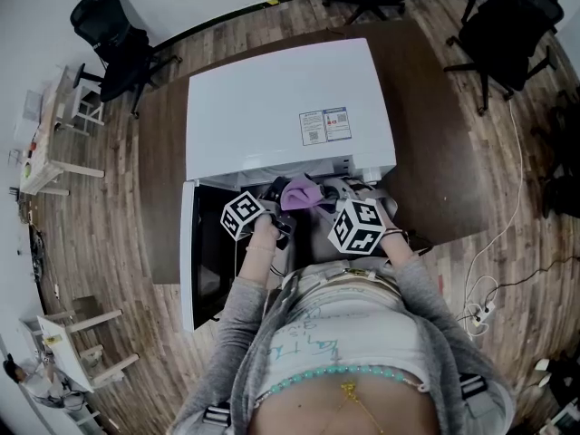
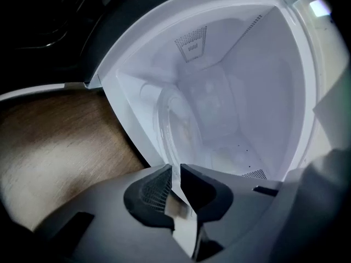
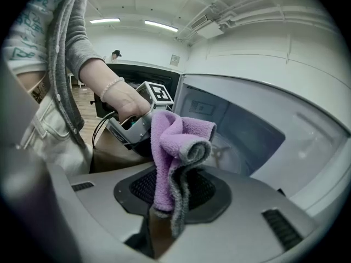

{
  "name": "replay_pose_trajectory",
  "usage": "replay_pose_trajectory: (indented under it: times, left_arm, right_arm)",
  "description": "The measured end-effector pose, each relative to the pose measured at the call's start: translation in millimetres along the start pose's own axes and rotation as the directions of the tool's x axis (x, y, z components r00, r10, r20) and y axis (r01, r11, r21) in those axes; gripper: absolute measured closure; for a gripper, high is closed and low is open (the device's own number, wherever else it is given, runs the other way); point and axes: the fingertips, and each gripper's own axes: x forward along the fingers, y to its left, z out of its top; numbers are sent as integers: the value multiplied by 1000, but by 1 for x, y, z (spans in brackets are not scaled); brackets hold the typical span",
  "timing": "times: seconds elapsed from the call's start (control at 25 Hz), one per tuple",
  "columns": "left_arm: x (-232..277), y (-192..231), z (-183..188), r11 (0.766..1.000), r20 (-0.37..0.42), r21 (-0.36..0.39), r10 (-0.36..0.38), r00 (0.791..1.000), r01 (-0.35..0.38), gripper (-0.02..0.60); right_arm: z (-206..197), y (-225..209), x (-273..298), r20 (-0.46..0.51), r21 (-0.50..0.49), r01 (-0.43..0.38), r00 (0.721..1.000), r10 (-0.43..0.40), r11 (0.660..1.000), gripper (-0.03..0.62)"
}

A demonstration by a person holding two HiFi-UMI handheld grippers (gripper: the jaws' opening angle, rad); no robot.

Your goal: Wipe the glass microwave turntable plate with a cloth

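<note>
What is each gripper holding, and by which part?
The left gripper grips the clear glass turntable plate by its near rim; the right gripper pinches the purple microfibre cloth by its lower end.

purple cloth [image 3: 175,141], white microwave [image 1: 272,98], brown wood-grain table [image 1: 163,179]

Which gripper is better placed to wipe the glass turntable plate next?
Probably right: the right gripper holds the purple cloth, while the left gripper clamps the rim of the clear glass turntable plate.
</note>
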Motion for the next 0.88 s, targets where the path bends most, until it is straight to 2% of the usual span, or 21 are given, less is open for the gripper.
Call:
replay_pose_trajectory:
  times: [0.16, 0.52, 0.72, 0.88]
  left_arm:
    - [0, -2, 1, 995, 9, 99, 22, 1000, -23, 522]
    - [-14, 1, 6, 974, 25, 214, 77, 997, -81, 469]
    - [-34, 5, 11, 930, 83, 331, 140, 987, -160, 469]
    - [-45, -1, 6, 898, 94, 407, 139, 986, -166, 471]
  right_arm:
    - [0, 0, 0, 2, 5, 5, 1000, -5, 1000, 477]
    - [2, -5, -5, 30, 40, 25, 999, -27, 999, 477]
    - [4, -10, -10, 52, 95, 48, 997, -53, 994, 477]
    - [5, -10, -12, 66, 126, 46, 996, -55, 991, 477]
